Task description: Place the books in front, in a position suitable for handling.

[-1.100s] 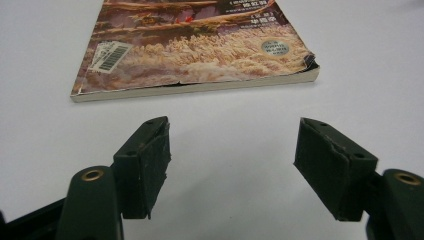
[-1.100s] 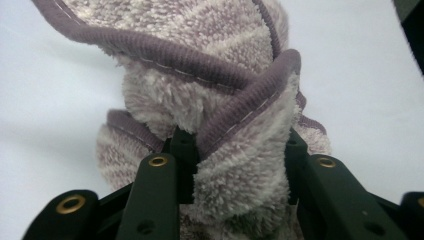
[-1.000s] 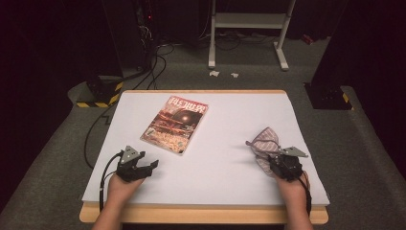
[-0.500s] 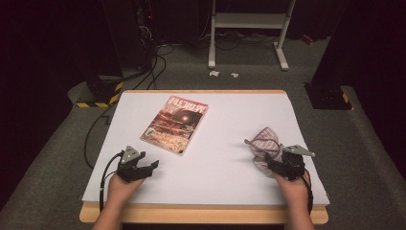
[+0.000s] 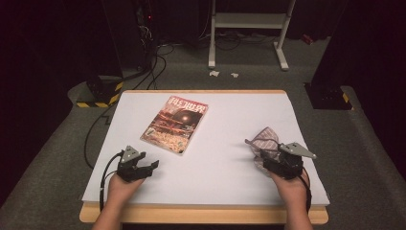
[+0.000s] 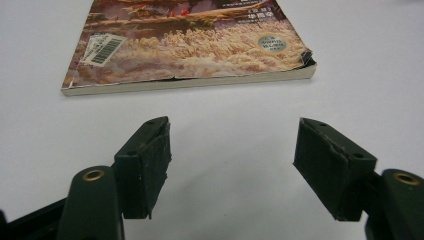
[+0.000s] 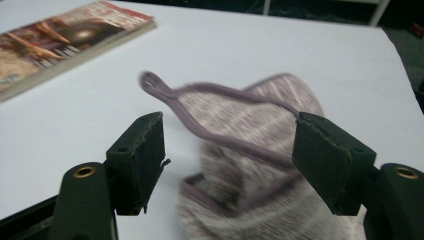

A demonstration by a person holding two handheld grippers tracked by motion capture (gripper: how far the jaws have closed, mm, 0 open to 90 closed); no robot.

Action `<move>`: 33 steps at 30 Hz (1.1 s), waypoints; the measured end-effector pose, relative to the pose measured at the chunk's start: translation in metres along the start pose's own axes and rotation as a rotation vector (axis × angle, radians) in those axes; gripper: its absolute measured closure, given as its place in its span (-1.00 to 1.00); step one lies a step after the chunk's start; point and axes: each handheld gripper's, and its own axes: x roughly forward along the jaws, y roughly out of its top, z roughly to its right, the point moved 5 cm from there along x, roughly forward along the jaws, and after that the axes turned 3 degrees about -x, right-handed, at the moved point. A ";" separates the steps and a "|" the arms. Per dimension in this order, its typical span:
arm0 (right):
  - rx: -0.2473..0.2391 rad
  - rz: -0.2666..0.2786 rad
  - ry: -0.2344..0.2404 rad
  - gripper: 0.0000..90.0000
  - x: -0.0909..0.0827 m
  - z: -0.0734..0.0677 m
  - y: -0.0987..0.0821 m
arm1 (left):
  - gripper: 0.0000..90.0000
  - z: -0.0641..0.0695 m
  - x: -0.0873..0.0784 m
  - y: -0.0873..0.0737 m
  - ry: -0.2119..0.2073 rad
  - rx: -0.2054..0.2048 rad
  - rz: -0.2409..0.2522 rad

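Purple-edged cloth [image 7: 260, 145] lies loose between right gripper [image 7: 227, 160] jaws.

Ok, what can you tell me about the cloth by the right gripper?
The cloth is a mottled mauve-and-white knit with a darker purple bound edge and a hanging loop at one corner. It lies crumpled on the white table, right of the magazine. The right gripper sits over it, jaws just opened, pads apart from the fabric.
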 end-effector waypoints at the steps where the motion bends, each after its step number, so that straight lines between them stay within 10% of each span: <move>1: -0.008 0.011 0.011 -0.34 -0.001 -0.004 0.002 | -0.31 0.000 0.000 0.000 0.000 -0.001 0.001; 24: -0.178 -0.023 0.194 -0.21 0.040 -0.110 -0.007 | -0.29 -0.011 0.007 0.006 0.035 -0.040 -0.008; 33: -0.178 -0.088 0.211 -0.20 0.074 -0.121 -0.004 | -0.27 -0.027 0.021 0.030 0.073 -0.055 0.018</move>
